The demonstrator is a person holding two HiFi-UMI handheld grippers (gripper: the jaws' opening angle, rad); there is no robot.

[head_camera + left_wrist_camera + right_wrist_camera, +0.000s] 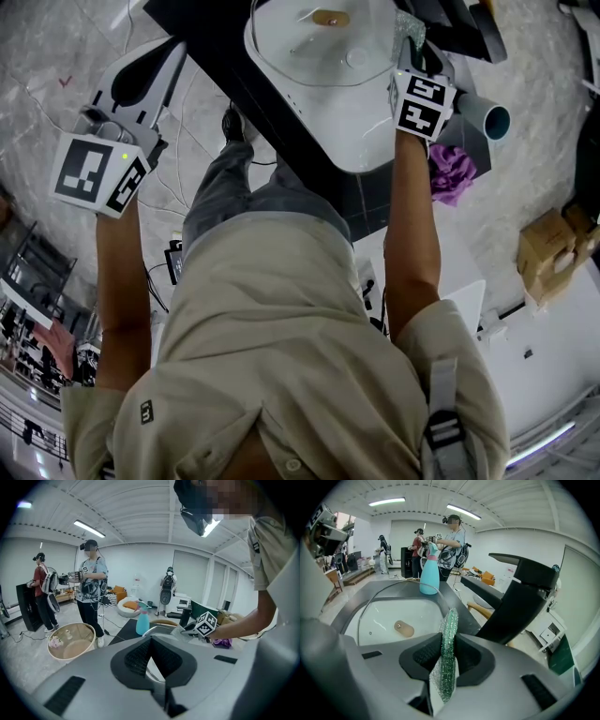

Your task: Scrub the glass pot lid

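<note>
The glass pot lid (314,42) lies in the white sink (352,131), its wooden knob (330,17) facing up. In the right gripper view the lid (389,616) has a metal rim and sits just beyond the jaws. My right gripper (410,42) hovers at the sink's right edge, shut on a green scrub sponge (449,634) that stands on edge between the pads. My left gripper (150,67) is held off to the left over the floor, away from the sink. Its jaws (151,660) stand open with nothing between them.
A blue spray bottle (429,573) stands on the black counter (216,37) behind the sink. A purple cloth (452,173) and a grey tube (483,114) lie right of the sink. Other people (91,592) and a round tub (71,641) are across the room.
</note>
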